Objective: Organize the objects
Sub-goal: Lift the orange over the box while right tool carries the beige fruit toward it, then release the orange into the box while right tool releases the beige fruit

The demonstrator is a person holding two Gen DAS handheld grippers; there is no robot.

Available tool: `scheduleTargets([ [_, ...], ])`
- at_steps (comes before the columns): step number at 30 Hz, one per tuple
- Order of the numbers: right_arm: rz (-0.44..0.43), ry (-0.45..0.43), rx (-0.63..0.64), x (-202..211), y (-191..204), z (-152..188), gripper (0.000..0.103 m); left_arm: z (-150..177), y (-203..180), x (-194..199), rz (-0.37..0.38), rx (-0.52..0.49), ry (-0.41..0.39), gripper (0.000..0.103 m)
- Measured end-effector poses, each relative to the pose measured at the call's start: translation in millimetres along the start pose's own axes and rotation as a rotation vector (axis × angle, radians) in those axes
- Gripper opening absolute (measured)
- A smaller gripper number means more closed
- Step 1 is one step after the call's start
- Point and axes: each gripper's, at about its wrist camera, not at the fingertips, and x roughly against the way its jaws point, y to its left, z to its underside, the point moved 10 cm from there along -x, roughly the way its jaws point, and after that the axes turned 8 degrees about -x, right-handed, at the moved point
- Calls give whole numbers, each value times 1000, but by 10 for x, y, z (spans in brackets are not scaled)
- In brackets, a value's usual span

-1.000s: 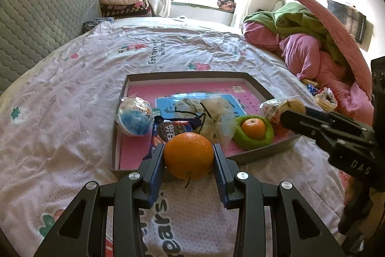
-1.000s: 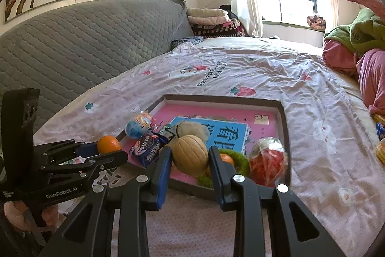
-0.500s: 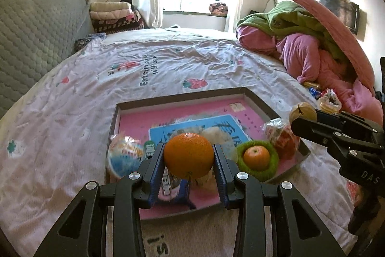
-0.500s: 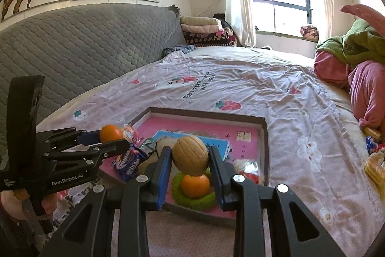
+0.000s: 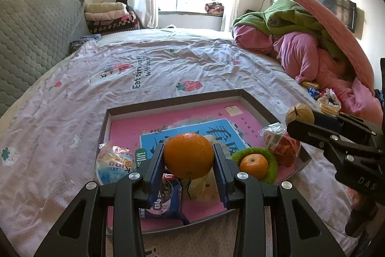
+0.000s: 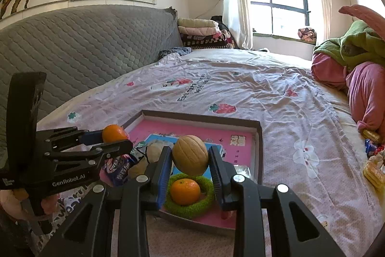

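Observation:
A shallow box tray with a pink bottom (image 5: pixel 134 127) (image 6: pixel 192 128) lies on the bed. My left gripper (image 5: pixel 189 160) is shut on a large orange (image 5: pixel 189 154) and holds it above the tray's near part. My right gripper (image 6: pixel 190 158) is shut on a tan walnut-like ball (image 6: pixel 190 154) above the tray's near right corner. Under it a small tangerine (image 6: pixel 185 192) (image 5: pixel 253 165) sits in a green fuzzy ring (image 6: pixel 207 199). The tray also holds a blue-white snack pack (image 5: pixel 114 165), a dark cookie packet (image 5: pixel 163 201) and a red wrapped item (image 5: pixel 281 143).
The bed has a pale strawberry-print sheet (image 5: pixel 168 64). A grey quilted headboard (image 6: pixel 84 45) stands on the left. A heap of pink and green bedding (image 5: pixel 312 45) fills the right. Loose snack packets (image 5: pixel 328 100) (image 6: pixel 375 170) lie on the sheet to the right of the tray.
Both grippers have risen and moved forward over the tray while still holding their fruit. The tray's contents now sit lower in both views.

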Motion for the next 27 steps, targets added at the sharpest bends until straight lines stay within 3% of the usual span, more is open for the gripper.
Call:
scheduleTargets([
  [27,61,113,-4,-248,-221,367,32,259,-102,-257,20,-18,74,39],
])
